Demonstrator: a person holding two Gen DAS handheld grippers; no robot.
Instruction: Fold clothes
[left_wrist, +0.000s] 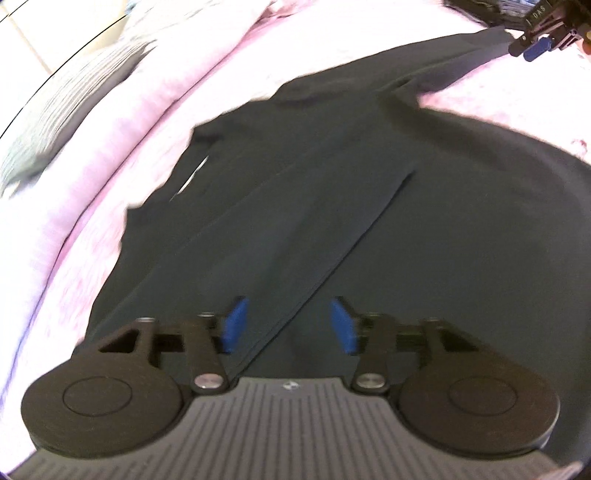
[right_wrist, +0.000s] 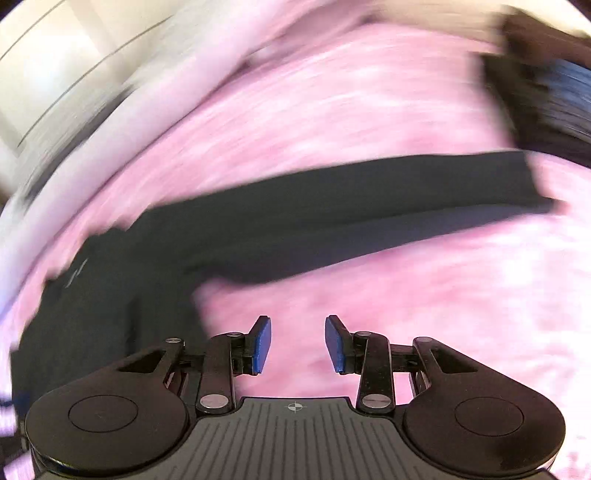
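Observation:
A black long-sleeved shirt (left_wrist: 406, 206) lies spread flat on a pink bedspread (left_wrist: 122, 122). One sleeve (left_wrist: 295, 236) is folded diagonally across the body, and its cuff end lies under my left gripper (left_wrist: 289, 325). That gripper hovers open over the cloth, its blue pads (left_wrist: 234, 325) apart and pressing on nothing. The other sleeve (right_wrist: 369, 192) stretches straight out to the side. My right gripper (right_wrist: 300, 345) is open above bare pink bedspread (right_wrist: 406, 295), short of that sleeve, with nothing between its fingers. In the left wrist view the right gripper (left_wrist: 535, 46) sits by the sleeve's far end.
A grey striped cushion or cloth (left_wrist: 55, 122) lies at the bed's left edge. A dark pile of clothing (right_wrist: 546, 92) sits beyond the outstretched sleeve's end. Pale floor or wall (right_wrist: 44, 74) shows past the bed. The right wrist view is motion-blurred.

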